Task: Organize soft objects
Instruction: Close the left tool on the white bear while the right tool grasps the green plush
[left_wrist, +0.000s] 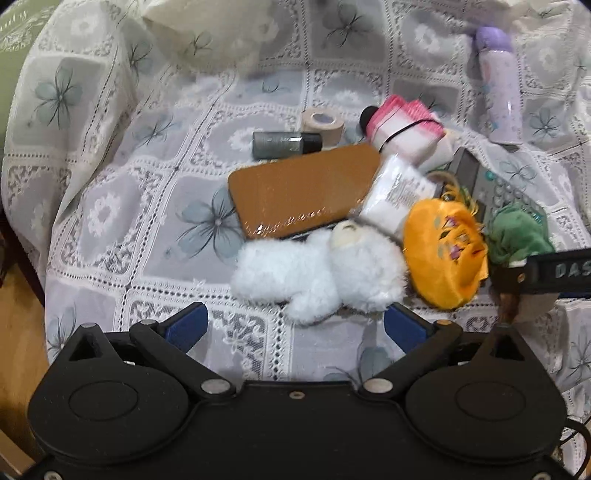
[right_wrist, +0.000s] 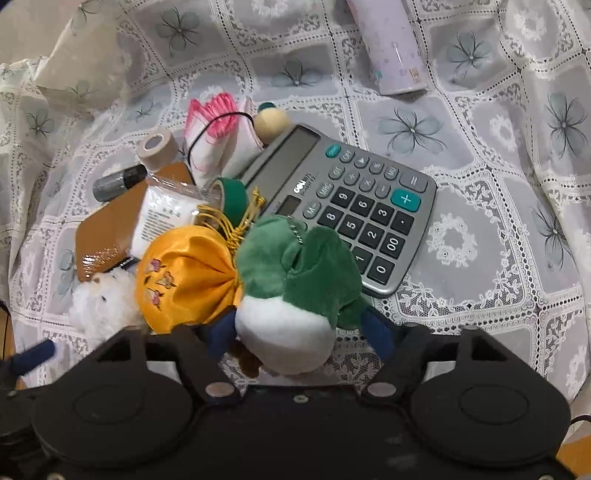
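Observation:
A fluffy white plush (left_wrist: 317, 273) lies on the lace cloth just ahead of my open, empty left gripper (left_wrist: 295, 325); it also shows in the right wrist view (right_wrist: 99, 299). An orange satin pouch (left_wrist: 443, 254) with gold cord sits to its right, seen again from the right wrist (right_wrist: 184, 277). A green and white plush (right_wrist: 295, 291) sits between the fingers of my right gripper (right_wrist: 299, 332), whose jaws press its sides. Its green part shows in the left wrist view (left_wrist: 517, 236).
A grey calculator (right_wrist: 354, 206), brown flat case (left_wrist: 303, 192), white packet (left_wrist: 395, 195), pink and white cloth bundle (left_wrist: 402, 125), tape roll (left_wrist: 323, 125), small grey bottle (left_wrist: 284, 144) and lilac bottle (left_wrist: 498, 85) lie on the lace tablecloth (left_wrist: 110, 206). Wooden floor shows at left.

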